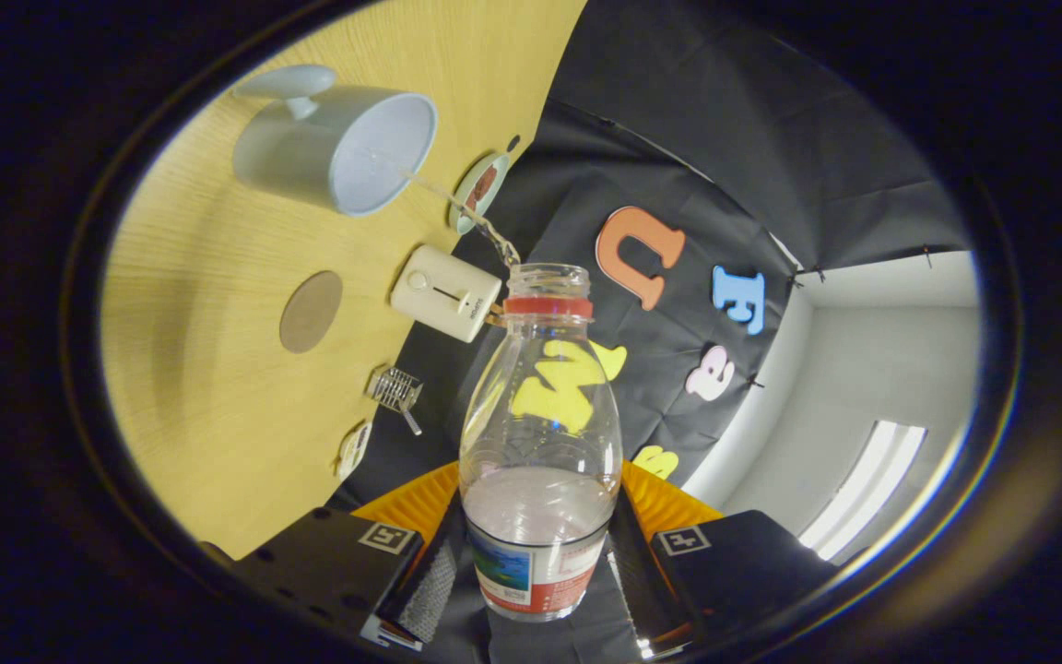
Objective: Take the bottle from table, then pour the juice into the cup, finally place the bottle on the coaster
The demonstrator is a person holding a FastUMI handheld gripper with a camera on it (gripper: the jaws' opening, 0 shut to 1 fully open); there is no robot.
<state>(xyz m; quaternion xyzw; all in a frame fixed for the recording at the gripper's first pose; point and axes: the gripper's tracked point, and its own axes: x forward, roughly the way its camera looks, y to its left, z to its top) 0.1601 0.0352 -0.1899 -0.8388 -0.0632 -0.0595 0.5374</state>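
Observation:
My gripper (540, 563) is shut on a clear plastic bottle (540, 443) with a red neck ring, held between the fingers at its labelled base. The whole view is rolled, so the bottle is tipped toward the table. A thin stream of liquid runs from the bottle's open mouth (548, 275) into the pale blue cup (339, 148), which stands on the wooden table (208, 369) beyond the fingers. Some pale liquid still sits near the bottle's base. A round brown coaster (311, 311) lies flat on the table, between the cup and the fingers.
A small cream box with a knob (446, 292) stands near the table's far edge, close to the bottle's mouth. A small plate (479, 192) lies past the cup. A clear ribbed object (395, 389) and another small item (353, 449) sit along that edge.

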